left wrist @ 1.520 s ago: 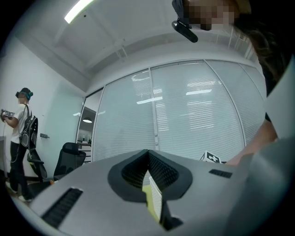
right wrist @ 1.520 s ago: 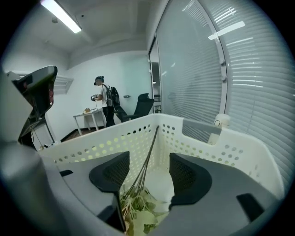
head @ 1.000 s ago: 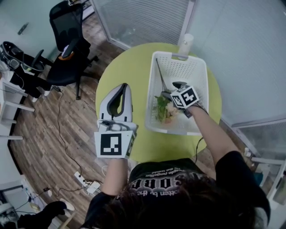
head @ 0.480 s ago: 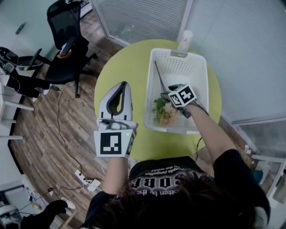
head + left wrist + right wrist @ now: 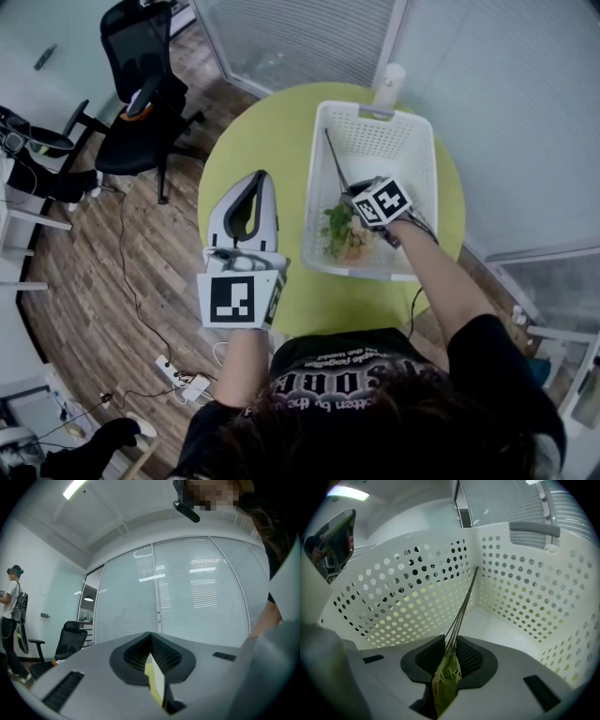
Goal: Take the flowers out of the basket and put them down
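A white perforated basket (image 5: pixel 419 150) stands on the round yellow-green table (image 5: pixel 267 141). Inside it lies a bunch of flowers (image 5: pixel 343 234) with green leaves, and its thin dark stems (image 5: pixel 333 155) run toward the far left corner. My right gripper (image 5: pixel 354 195) reaches down into the basket; its jaws have just been closing and now pinch the stems (image 5: pixel 461 606) and a green leaf (image 5: pixel 446 681) between the pads. That grip shows at the right gripper (image 5: pixel 451 645). My left gripper (image 5: pixel 260 180) hovers left of the basket, shut and holding nothing (image 5: pixel 151 638).
A white cylinder (image 5: pixel 389 89) stands at the basket's far end. Past the table's left edge are a black office chair (image 5: pixel 141 103) and a power strip (image 5: pixel 183 384) with cables on the wood floor. Glass walls close off the far side. A person (image 5: pixel 9 616) stands far left.
My right gripper has sunk a little deeper into the basket and its jaws have closed on the flower stems. The left gripper has not moved.
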Demonstrator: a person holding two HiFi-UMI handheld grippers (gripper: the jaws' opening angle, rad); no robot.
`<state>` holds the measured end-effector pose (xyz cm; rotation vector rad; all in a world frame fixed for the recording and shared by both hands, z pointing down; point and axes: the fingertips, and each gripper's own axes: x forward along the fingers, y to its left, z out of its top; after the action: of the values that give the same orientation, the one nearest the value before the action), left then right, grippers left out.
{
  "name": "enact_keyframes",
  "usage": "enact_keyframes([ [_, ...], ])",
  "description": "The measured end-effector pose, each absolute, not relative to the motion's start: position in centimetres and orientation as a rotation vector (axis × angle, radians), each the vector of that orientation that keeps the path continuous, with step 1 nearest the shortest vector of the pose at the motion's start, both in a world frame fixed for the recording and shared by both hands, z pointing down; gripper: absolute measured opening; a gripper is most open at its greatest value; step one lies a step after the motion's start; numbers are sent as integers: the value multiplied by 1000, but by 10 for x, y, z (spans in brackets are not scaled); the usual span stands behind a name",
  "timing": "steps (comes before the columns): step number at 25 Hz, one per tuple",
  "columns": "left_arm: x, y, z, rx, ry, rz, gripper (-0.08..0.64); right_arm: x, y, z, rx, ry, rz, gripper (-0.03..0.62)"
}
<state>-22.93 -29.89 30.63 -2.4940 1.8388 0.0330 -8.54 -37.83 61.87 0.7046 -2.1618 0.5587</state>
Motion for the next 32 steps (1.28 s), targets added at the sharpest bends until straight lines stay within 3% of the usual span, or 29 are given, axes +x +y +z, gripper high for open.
enact_keyframes([
  [9,-233,-293,303,-2477,1848,40,3,-82,-387,588,789,-2211,533,49],
  [32,-237,-262,291,-2480,1806,31,3,-82,-382,457,973,-2476,462,40],
])
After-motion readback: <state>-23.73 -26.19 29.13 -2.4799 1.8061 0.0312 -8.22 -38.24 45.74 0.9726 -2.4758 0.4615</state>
